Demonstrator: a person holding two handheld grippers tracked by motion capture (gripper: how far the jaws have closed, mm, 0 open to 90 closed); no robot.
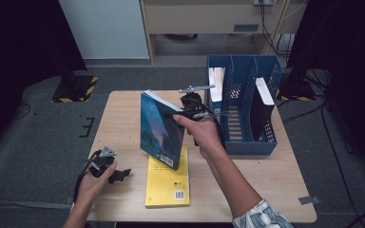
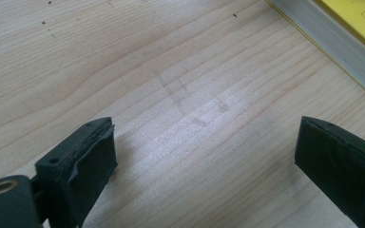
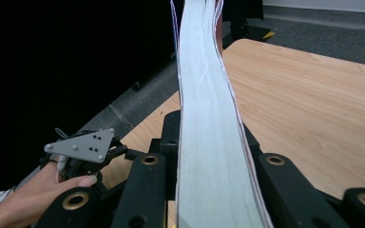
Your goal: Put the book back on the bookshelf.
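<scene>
A blue file rack (image 1: 241,107) stood at the table's (image 1: 275,190) far right edge — a yellow book (image 1: 168,183) lay flat near the front edge. The right tool (image 1: 183,113) clenched the dark blue book (image 1: 160,128), held above the table's middle, long axis nearly upright, page edges (image 3: 209,133) toward the rack. The left tool (image 2: 204,161) hung released near the front-left corner.

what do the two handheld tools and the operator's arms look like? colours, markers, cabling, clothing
Both tools are black, each topped by a grey three-cornered plate: left tool, right tool. The left plate carries small dark dots. The left tool's pads are black, blocky, with a worn, peeling facing. A black cable loops from the left tool. The right arm has a rolled, light patterned sleeve; forearms are otherwise bare.
</scene>
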